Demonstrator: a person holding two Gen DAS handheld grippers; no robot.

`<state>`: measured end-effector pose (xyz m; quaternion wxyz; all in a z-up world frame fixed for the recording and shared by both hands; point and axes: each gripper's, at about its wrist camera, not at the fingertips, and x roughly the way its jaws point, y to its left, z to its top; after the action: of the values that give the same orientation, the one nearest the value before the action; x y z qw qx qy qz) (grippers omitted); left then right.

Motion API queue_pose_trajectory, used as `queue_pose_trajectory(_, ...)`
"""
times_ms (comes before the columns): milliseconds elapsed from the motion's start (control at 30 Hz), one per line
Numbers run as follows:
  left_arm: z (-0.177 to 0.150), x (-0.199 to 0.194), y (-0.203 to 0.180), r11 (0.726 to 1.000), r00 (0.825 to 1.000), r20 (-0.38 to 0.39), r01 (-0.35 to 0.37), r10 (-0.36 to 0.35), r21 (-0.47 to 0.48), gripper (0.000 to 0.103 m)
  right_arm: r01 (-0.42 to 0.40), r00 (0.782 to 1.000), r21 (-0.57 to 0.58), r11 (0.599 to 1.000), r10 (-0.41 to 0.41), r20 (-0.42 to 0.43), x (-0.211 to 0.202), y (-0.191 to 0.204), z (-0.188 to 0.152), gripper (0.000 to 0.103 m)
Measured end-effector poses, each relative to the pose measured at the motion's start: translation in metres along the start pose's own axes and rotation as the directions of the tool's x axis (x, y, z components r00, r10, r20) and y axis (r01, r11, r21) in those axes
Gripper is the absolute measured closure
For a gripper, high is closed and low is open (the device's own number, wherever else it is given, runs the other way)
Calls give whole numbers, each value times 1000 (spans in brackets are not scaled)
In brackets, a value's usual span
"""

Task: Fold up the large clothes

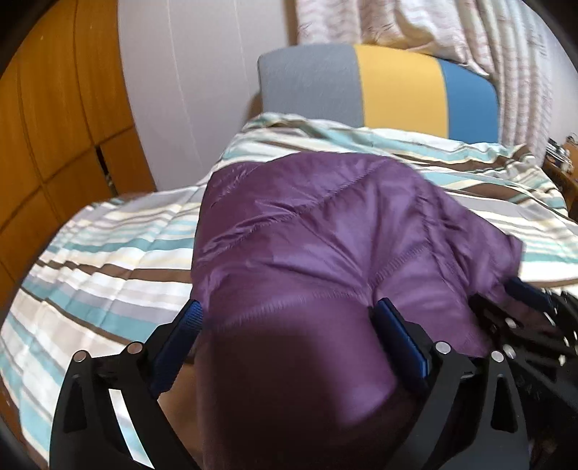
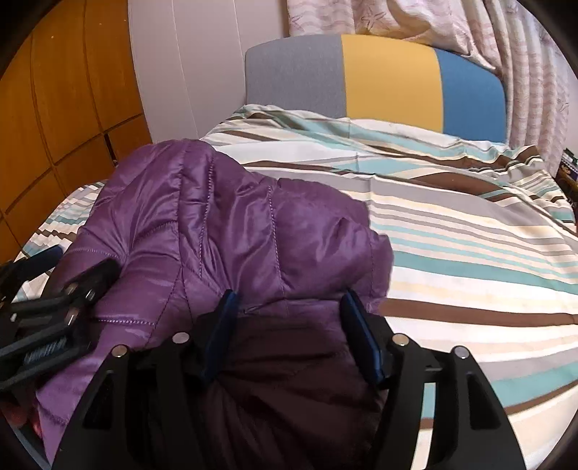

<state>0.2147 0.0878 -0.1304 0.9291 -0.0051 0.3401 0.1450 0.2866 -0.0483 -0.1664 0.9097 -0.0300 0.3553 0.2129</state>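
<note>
a purple quilted jacket (image 1: 318, 231) lies bunched on a bed under a striped duvet (image 1: 108, 260), with a padded fold of it bulging up between the jaws of the left gripper (image 1: 289, 321). in the left wrist view the blue pads (image 1: 193, 318) sit at either side of that fold, at about 8 and 4 o'clock of the garment, and appear to press its flanks, so the jaws look clenched on the fabric. the right gripper (image 2: 289, 311) likewise straddles a thick roll of the jacket (image 2: 224, 231), its pads (image 2: 356, 318) flush against the sides of the cloth; whether they grip or merely bracket it cannot be told. each gripper shows at the edge of the other's view: the right one at 4 o'clock (image 1: 520, 314), the left one at 8 o'clock (image 2: 54, 300), both close beside the garment's near edge. the jacket's long axis runs away from the jaws toward 12 o'clock, toward the grey, yellow and blue headboard (image 1: 379, 86). patterned curtains (image 2: 433, 21) hang behind; a wooden wardrobe (image 1: 54, 126) stands at 9 o'clock.
</note>
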Motion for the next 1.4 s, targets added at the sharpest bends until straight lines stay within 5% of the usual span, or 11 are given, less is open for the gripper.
queue_pose_trajectory(400, -56, -55, 6, 987, 994, 9, 109, -109, -120, 6, -19, 1000, 33, 999, 18, 13, -58, -4, -26, 12)
queue_pose_trajectory(800, -77, -111, 18, 984, 992, -22, 124, -128, -128, 3, -98, 995, 39, 994, 97, 13, -128, 0, -47, 3)
queue_pose_trajectory(1400, -82, -215, 43, 957, 973, 130, 212, -189, -196, 3, -195, 976, 25, 981, 192, 100, -240, 7, -61, 2)
